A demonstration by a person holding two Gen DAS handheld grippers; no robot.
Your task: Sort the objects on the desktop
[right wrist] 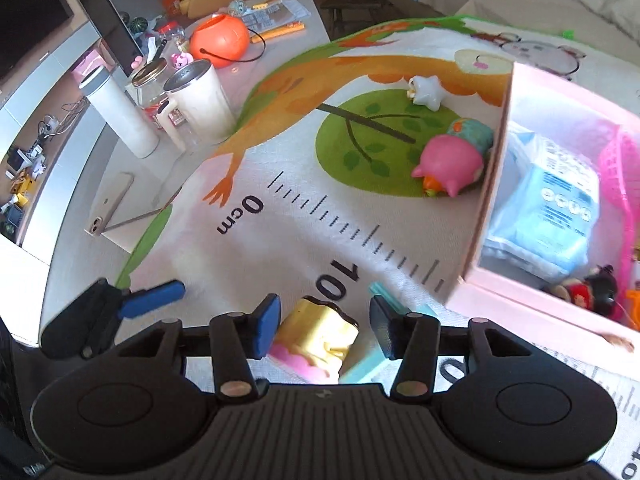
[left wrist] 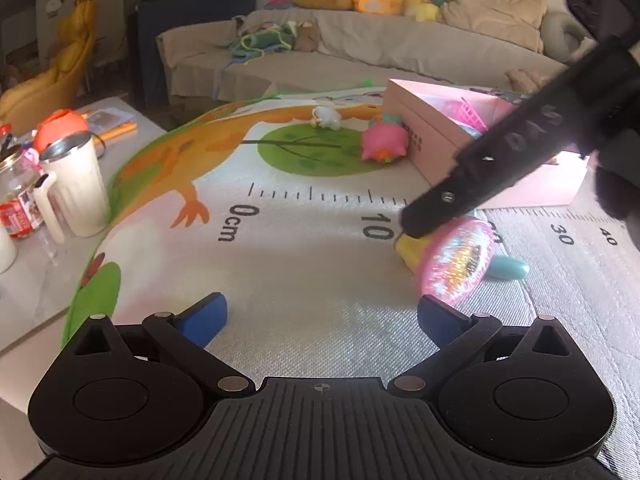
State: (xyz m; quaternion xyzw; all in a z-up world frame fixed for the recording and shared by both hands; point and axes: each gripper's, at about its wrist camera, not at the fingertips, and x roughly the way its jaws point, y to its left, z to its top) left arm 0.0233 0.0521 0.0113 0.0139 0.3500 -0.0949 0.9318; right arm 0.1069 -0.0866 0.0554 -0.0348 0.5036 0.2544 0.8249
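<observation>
A toy with a yellow cap, a pink glitter disc and a teal handle (left wrist: 456,260) lies on the play mat (left wrist: 304,280) near the 10 cm mark. My right gripper (right wrist: 324,324) is open with its fingers on either side of the toy's yellow cap (right wrist: 320,336); in the left wrist view it comes down as a black arm (left wrist: 492,160) onto the toy. My left gripper (left wrist: 320,316) is open and empty, low over the mat left of the toy. A pink pig toy (right wrist: 450,170) and a pale star toy (right wrist: 426,90) lie further back.
An open pink box (right wrist: 492,200) at the right holds a blue tissue pack (right wrist: 552,208), a pink basket (right wrist: 624,184) and a small doll (right wrist: 588,290). At the left stand a white mug (right wrist: 200,100), a glass jar (right wrist: 150,88), a white bottle (right wrist: 120,114), an orange pumpkin bucket (right wrist: 220,40) and a phone (right wrist: 110,210).
</observation>
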